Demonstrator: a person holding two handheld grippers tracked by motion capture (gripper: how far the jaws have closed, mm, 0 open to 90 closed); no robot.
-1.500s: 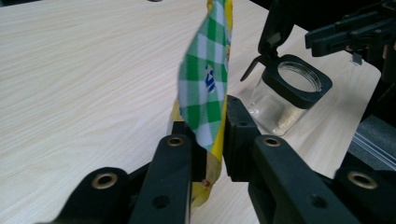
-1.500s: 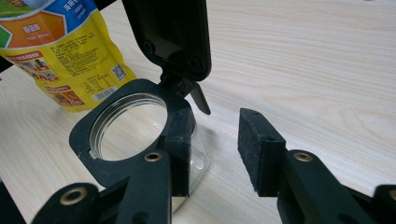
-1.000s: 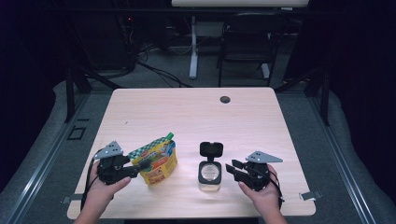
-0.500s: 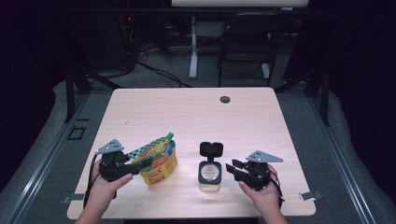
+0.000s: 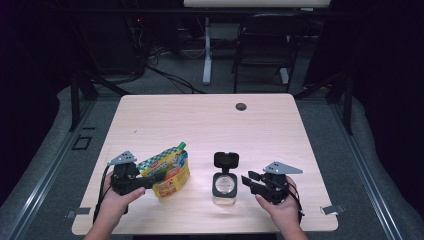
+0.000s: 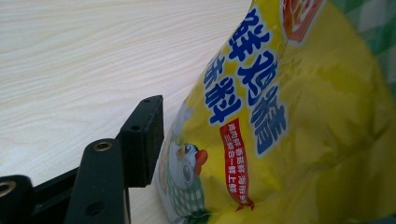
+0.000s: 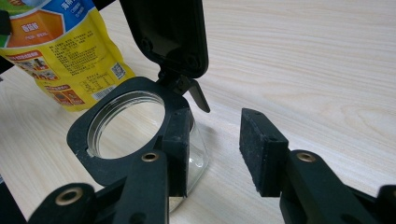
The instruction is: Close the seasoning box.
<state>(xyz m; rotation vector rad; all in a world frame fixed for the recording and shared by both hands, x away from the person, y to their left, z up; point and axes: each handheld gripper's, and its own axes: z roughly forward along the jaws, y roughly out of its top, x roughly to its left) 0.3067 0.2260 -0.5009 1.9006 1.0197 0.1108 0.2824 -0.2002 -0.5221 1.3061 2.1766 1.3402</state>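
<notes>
A yellow and green spouted pouch [image 5: 167,170] with printed writing stands tilted at the table's front left. My left gripper [image 5: 150,181] reaches at it from the left. Its jaws have just been opening, with the pouch [image 6: 289,126] between them. One black pad [image 6: 145,140] stands beside the pouch's edge; the other jaw is hidden behind the pouch. A small glass jar [image 5: 224,186] with a black rim and its hinged lid [image 5: 226,160] flipped up sits at front centre. My right gripper [image 5: 248,181] is open just right of the jar [image 7: 126,135], nothing pressed between its pads [image 7: 259,144].
The light wooden table [image 5: 210,130] has a small round black grommet [image 5: 241,106] near its far edge. A chair [image 5: 265,45] and a desk leg [image 5: 207,55] stand on the floor beyond the table. Dark floor surrounds the table on both sides.
The left gripper's jaws have spread wider about the pouch. The pouch, the jar and the right hand have kept their places.
</notes>
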